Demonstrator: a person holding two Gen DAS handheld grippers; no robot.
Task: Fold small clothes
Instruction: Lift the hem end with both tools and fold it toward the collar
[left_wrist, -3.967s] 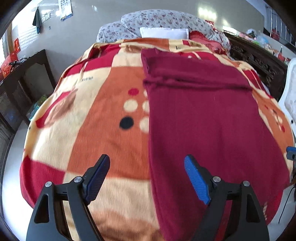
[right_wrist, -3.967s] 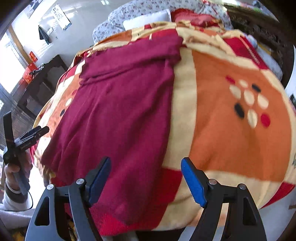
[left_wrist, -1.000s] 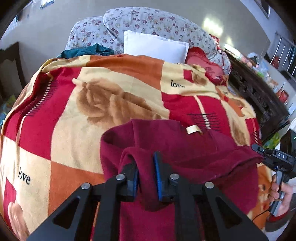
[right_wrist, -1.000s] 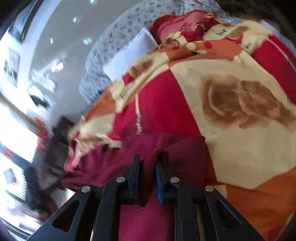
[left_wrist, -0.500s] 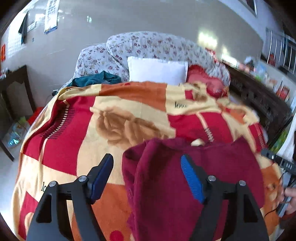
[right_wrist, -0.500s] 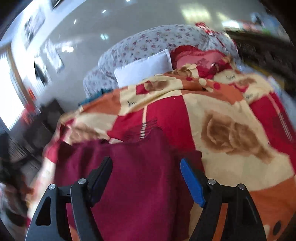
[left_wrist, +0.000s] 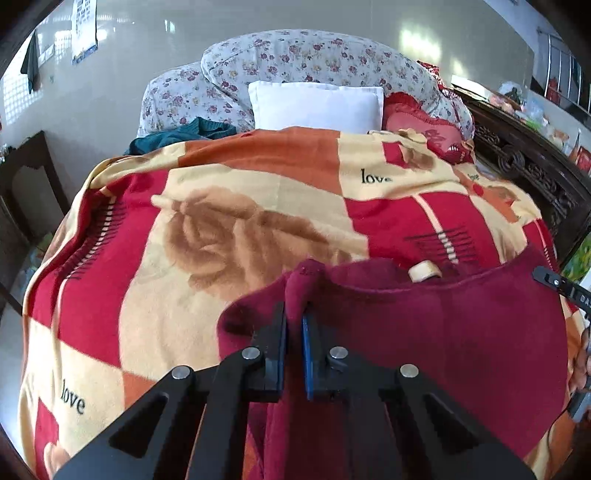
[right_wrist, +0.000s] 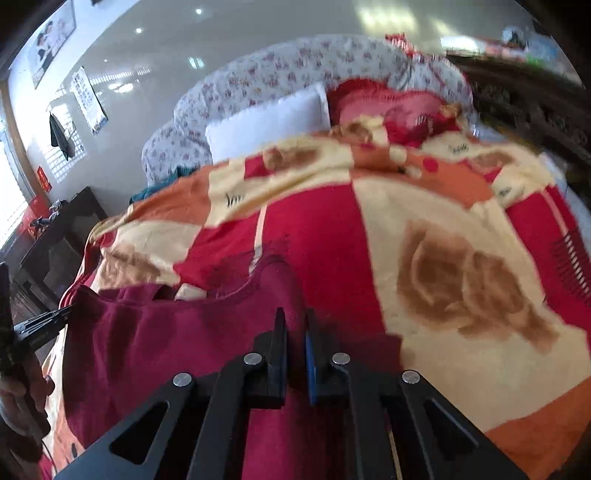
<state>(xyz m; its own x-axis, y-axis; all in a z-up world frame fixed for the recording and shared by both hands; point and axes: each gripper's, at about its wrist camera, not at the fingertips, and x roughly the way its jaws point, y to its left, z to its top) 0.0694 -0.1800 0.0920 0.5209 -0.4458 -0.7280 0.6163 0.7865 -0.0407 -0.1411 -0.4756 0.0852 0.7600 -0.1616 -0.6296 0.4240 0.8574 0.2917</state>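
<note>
The left gripper has its fingers pinching a bunched corner of the maroon garment at 12 o'clock. The garment lies on the patterned blanket. The right gripper pinches the opposite corner.

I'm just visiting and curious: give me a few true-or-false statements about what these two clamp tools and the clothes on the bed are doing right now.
1. The left gripper is shut on the maroon garment. True.
2. The right gripper is wide open. False: its fingers are closed on the garment.
3. A white pillow lies at the head of the bed. True.
4. The garment lies on a plain blue sheet. False: it lies on a red, orange and cream blanket printed with roses.
5. A teal cloth lies left of the pillow. True.
</note>
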